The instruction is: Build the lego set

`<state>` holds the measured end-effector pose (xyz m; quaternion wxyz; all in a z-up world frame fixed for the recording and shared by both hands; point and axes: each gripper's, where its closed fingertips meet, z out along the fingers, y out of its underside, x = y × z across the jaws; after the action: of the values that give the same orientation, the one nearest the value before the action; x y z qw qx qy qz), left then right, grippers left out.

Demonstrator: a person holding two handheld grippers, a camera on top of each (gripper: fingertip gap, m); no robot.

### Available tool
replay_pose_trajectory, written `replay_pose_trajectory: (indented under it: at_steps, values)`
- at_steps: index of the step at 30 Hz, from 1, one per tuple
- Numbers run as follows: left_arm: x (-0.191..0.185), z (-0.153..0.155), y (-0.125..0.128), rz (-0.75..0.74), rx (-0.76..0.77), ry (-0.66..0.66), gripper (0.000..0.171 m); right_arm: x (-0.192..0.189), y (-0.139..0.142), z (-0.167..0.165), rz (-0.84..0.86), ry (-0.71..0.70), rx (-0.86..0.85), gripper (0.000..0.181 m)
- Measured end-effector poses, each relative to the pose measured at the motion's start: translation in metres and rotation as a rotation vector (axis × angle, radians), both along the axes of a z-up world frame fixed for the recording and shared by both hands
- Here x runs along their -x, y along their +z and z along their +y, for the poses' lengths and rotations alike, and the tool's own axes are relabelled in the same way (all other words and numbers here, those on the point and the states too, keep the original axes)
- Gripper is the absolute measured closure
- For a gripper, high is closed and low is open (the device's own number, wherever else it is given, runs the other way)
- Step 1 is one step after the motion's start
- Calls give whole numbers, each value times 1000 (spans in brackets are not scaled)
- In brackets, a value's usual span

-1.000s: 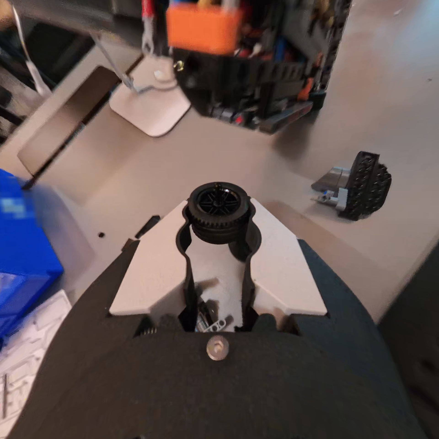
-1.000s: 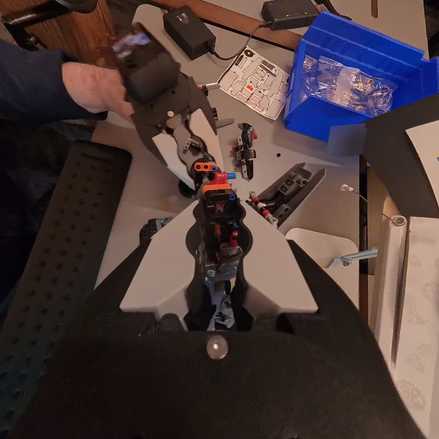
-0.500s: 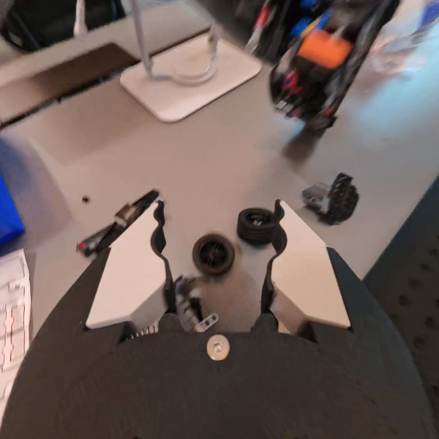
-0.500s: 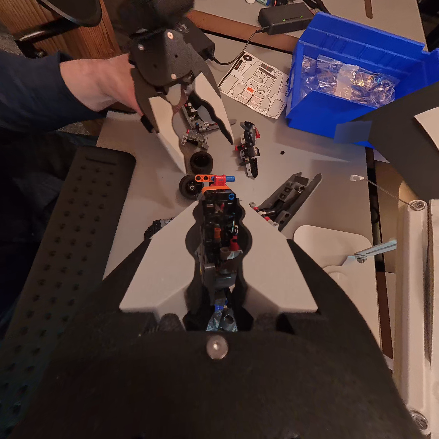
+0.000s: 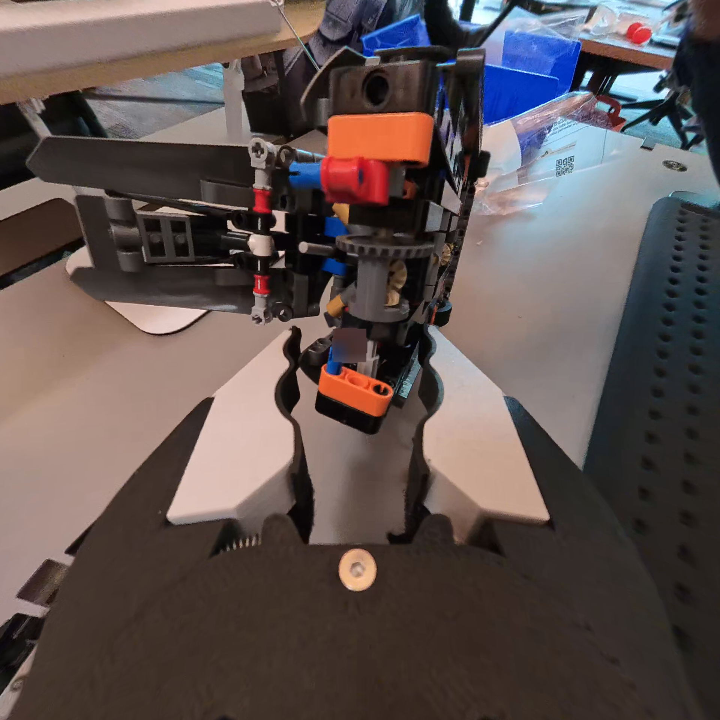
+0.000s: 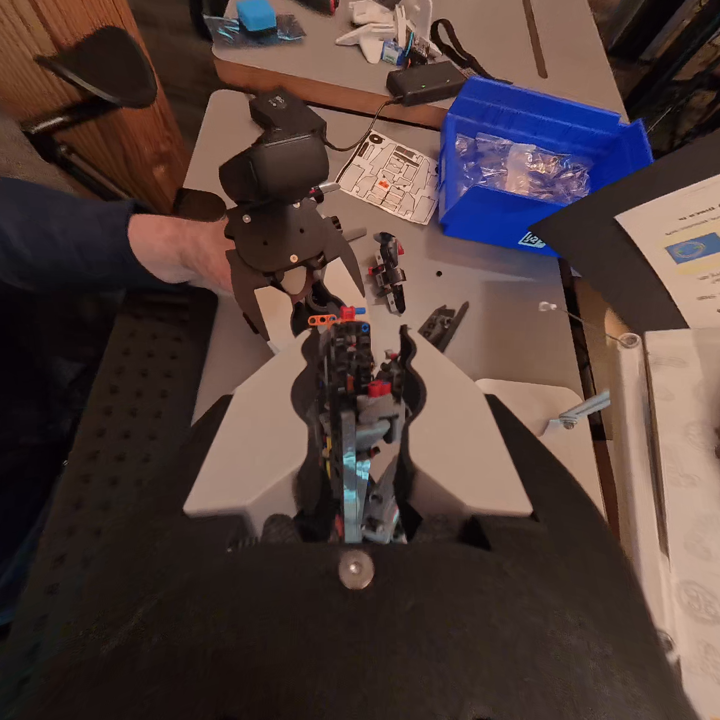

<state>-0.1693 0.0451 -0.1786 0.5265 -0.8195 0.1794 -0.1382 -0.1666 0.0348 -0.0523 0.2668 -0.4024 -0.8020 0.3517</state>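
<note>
Two grippers: the right gripper (image 6: 354,343) clamps the lego model (image 6: 350,389); the left gripper (image 5: 360,346) gapes empty beside it.

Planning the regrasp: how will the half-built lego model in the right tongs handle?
The lego model is probably stiff along its beam frame. Its grey panel wing juts sideways, so it may twist. Exposed gear and pins look apt to pop off.

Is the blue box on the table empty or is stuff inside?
Not empty: the blue bin holds crinkly clear plastic bags.
</note>
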Motion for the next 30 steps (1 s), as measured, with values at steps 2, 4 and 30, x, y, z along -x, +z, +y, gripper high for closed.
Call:
replay_pose_trajectory:
  at_steps: [2, 4, 30]
  values:
    - [1, -1, -1, 15, -5, 4, 114, -9, -3, 0, -29, 19, -24, 139]
    - [0, 0, 2, 21, -20, -5, 114, -12, -20, 6, -99, -10, -120, 136]
    - [-5, 1, -23, -1, 37, -59, 132, -21, -76, 37, -198, -51, -65, 166]
